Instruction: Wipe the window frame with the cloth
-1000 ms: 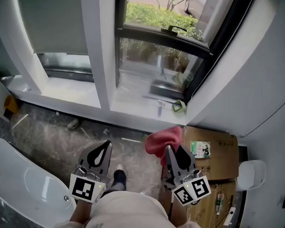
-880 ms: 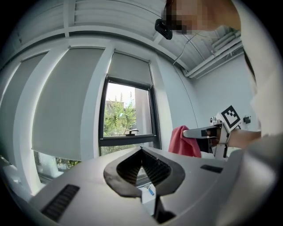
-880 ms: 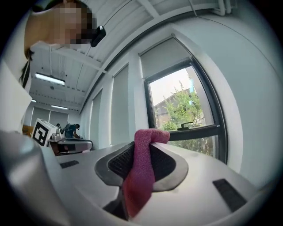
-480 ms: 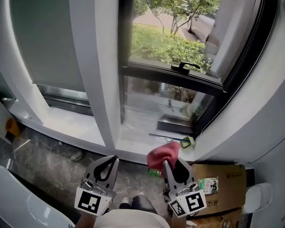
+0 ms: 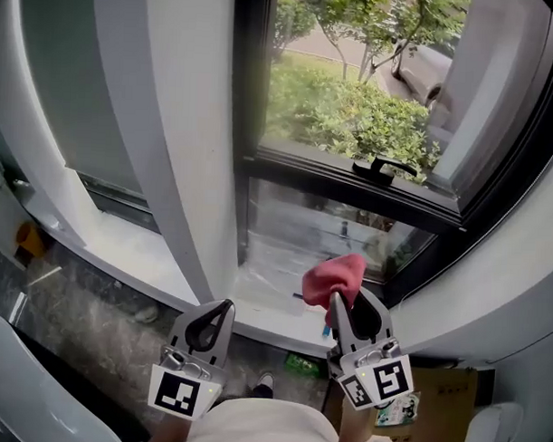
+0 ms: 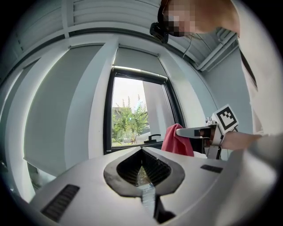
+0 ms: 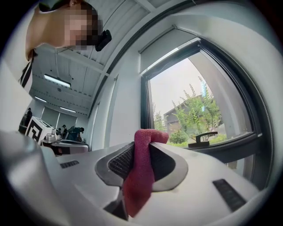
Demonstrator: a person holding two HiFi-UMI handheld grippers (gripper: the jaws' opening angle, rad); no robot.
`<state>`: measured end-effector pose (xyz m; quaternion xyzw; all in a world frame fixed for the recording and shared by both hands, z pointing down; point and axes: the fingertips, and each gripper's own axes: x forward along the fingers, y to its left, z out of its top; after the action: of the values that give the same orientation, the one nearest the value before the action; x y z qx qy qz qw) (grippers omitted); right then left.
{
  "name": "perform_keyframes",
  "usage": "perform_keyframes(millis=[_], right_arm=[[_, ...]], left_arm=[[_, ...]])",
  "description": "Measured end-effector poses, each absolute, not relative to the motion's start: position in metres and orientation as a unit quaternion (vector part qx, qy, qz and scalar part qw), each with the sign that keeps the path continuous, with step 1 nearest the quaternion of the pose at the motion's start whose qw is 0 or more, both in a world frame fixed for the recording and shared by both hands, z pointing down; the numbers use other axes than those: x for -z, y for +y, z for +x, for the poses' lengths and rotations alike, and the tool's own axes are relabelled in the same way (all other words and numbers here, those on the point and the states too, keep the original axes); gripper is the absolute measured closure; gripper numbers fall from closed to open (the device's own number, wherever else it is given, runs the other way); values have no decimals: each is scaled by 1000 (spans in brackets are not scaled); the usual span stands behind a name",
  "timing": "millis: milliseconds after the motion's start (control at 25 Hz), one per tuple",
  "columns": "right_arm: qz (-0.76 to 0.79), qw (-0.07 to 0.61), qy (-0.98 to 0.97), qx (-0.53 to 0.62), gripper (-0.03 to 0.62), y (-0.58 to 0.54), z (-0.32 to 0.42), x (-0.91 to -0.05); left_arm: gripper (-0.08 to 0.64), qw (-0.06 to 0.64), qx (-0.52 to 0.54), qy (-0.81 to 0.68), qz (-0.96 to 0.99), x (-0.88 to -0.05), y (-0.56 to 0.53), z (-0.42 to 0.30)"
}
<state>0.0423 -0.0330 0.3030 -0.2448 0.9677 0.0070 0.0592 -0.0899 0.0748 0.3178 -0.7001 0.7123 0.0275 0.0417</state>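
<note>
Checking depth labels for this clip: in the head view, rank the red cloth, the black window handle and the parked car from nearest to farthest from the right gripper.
1. The red cloth, clamped in the right gripper itself.
2. The black window handle, on the dark frame bar, up and ahead.
3. The parked car, outside past the shrubs, upper right.

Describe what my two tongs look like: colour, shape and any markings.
The left tongs and right tongs are pale grey shells tapering to a tip, each with a black ribbed teardrop-shaped recess. Each carries a white cube with black square markers. The person wears a pale top.
</note>
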Motion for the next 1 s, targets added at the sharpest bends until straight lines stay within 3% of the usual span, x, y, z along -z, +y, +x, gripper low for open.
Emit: perform_keyframes(millis=[280,560,840,1000], right_arm=[[-207,85,971,-80,492,-113,-22,-229],[-181,149,963,-135,494,-181,-115,-129],[-164,170,955,-182,494,-229,-195,-52],[-149,189,954,-179,495,-250,-228,-13]], left_arm=[[552,8,-7,711,-703,-333,40,-110],[552,39,-16,669,-742,-298,-31,-124],[552,119,-7,619,-777,-249,-86,-141],[552,100,-14,600,-794,-251,-95,-137]])
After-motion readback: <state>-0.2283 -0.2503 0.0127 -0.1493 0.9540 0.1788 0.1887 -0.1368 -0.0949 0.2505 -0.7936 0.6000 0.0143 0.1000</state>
